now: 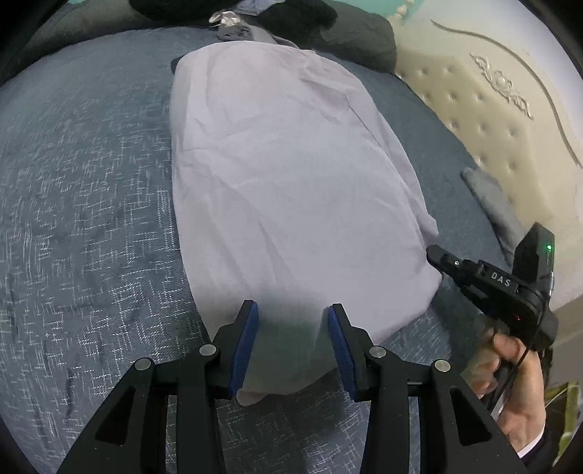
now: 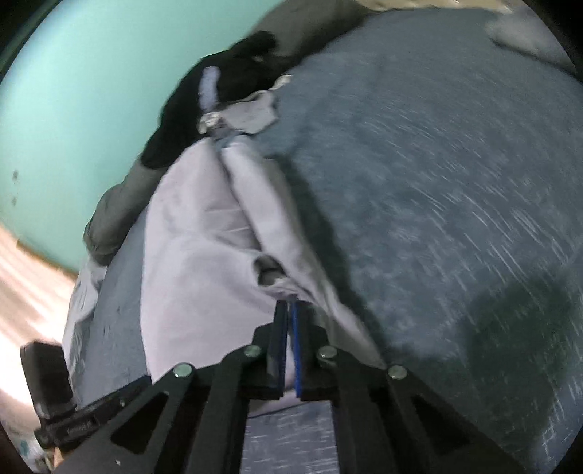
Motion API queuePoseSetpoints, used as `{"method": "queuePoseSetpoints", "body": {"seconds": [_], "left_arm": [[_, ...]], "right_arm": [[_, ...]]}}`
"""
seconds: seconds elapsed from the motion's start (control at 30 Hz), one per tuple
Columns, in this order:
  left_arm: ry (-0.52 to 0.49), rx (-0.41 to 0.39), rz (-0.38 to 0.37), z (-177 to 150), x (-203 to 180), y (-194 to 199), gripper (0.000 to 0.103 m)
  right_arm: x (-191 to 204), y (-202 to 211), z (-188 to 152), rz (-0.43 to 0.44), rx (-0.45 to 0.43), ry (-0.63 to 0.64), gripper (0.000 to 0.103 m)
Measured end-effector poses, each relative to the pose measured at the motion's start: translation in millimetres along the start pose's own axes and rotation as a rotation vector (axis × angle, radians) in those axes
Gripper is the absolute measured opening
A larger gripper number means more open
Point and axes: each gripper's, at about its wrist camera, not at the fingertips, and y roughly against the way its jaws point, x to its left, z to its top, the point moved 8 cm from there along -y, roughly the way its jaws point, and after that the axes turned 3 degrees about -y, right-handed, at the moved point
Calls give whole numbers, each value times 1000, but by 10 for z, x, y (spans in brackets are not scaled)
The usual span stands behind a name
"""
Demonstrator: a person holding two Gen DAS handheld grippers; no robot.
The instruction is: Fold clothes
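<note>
A lilac garment (image 1: pixel 284 175) lies lengthwise on the blue-grey bedspread (image 1: pixel 91 218), folded into a long strip. My left gripper (image 1: pixel 293 321) hangs over its near end. The blue pads (image 1: pixel 247 339) stand apart with cloth lying flat between them, not pinched. My right gripper (image 1: pixel 435 253) comes in from the right, held by a hand (image 1: pixel 510 364), its tip at the garment's right edge. In the right wrist view that gripper (image 2: pixel 289 304) is shut on the lilac garment (image 2: pixel 189 255), and a fold of the edge bunches up at its fingertips.
Dark clothes (image 1: pixel 291 14) and a grey pillow (image 1: pixel 364 40) lie past the garment's far end. A cream tufted headboard (image 1: pixel 492 109) runs along the right, with a grey cloth (image 1: pixel 492 204) beside it. A teal wall (image 2: pixel 73 109) stands beyond the bed.
</note>
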Motion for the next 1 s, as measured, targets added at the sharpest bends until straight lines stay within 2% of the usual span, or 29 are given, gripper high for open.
{"method": "queuePoseSetpoints", "body": {"seconds": [0.13, 0.23, 0.33, 0.43, 0.57, 0.73, 0.87, 1.0], "left_arm": [[1, -33, -2, 73, -15, 114, 43], [8, -80, 1, 182, 4, 207, 44], [47, -69, -2, 214, 93, 140, 44], [58, -43, -1, 153, 116, 14, 44], [64, -53, -8, 118, 143, 14, 44], [63, -74, -4, 133, 195, 123, 44], [73, -65, -14, 61, 260, 96, 44], [91, -64, -26, 12, 279, 74, 44]], "right_arm": [[18, 90, 52, 7, -33, -8, 0], [147, 235, 144, 68, -84, -2, 2], [264, 250, 162, 98, -94, 39, 2], [159, 110, 115, 73, -51, 9, 2], [16, 64, 118, 32, -41, -25, 0], [349, 327, 252, 85, -117, 68, 3], [632, 214, 225, 155, -69, 122, 3], [708, -155, 115, 26, 19, 230, 3]]}}
